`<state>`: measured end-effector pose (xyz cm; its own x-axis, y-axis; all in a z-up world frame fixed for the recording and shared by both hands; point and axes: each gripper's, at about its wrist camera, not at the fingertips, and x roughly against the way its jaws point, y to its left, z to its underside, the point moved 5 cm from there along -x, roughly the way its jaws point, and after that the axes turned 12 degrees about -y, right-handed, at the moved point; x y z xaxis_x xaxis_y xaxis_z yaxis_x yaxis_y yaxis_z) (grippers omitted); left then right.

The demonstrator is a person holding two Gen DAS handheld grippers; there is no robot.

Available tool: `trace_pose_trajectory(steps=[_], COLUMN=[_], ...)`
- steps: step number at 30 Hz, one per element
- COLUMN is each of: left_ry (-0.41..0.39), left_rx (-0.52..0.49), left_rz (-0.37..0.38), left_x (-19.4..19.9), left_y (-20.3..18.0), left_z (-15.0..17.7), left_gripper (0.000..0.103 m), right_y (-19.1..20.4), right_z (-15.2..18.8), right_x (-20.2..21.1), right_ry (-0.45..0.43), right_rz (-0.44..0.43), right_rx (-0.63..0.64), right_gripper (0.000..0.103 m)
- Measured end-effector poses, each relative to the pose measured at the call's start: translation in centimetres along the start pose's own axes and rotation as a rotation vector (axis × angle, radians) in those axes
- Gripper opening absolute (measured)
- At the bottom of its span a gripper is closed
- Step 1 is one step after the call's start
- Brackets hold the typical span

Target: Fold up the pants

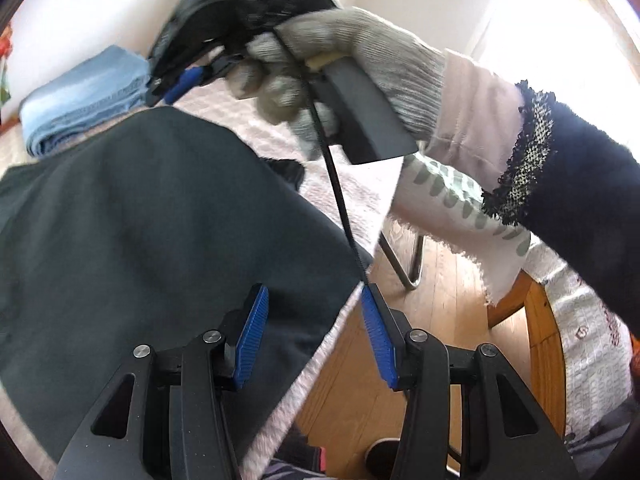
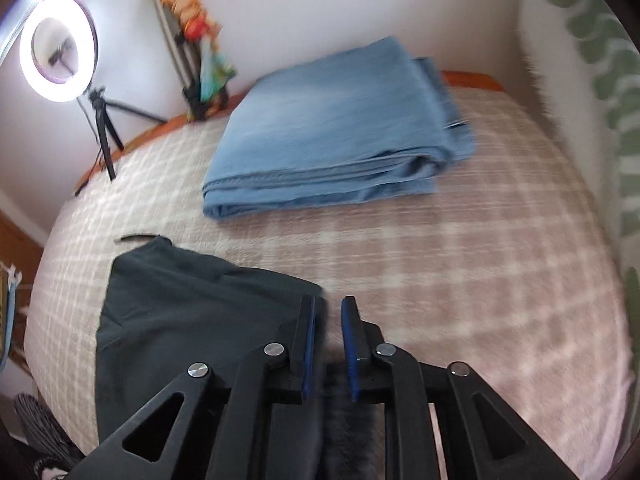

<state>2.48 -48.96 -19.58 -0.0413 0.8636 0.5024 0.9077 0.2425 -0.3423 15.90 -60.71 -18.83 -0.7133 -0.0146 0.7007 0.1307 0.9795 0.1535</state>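
I'm working in a home, in what looks like a bedroom. A bed [image 2: 460,248] with a pink checked cover and a wooden frame stands against a white wall. Folded blue cloth [image 2: 336,128] lies on it. A ring light [image 2: 58,48] on a tripod stands behind. I see wood flooring [image 1: 436,308] below.

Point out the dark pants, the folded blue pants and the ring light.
Dark pants [image 2: 192,312]: right wrist view, on the flat middle of the fabric.
Folded blue pants [image 2: 336,120]: right wrist view, on the top layer.
Ring light [image 2: 28,60]: right wrist view, on the glowing ring's left side.
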Motion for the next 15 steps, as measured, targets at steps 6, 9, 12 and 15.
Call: trace_pose_trajectory(steps=[6, 9, 12, 15], left_ry=[-0.045, -0.080, -0.086, -0.086], left_rx=[0.055, 0.083, 0.156, 0.218], left_rz=[-0.024, -0.091, -0.182, -0.253], left_x=[5.4, 8.1, 10.9, 12.6], left_y=[1.3, 3.1, 6.9, 10.7], left_z=[-0.7, -0.7, -0.3, 0.1], left_gripper=[0.049, 0.056, 0.059, 0.060], right_y=[1.1, 1.0, 0.3, 0.5], right_z=[1.4, 2.6, 3.3, 4.1], right_x=[5.9, 6.8, 7.1, 7.2], right_ry=[-0.062, -0.041, -0.034, -0.017], right_rz=[-0.051, -0.050, -0.033, -0.046], right_rx=[0.017, 0.003, -0.021, -0.023], right_gripper=[0.064, 0.079, 0.086, 0.086])
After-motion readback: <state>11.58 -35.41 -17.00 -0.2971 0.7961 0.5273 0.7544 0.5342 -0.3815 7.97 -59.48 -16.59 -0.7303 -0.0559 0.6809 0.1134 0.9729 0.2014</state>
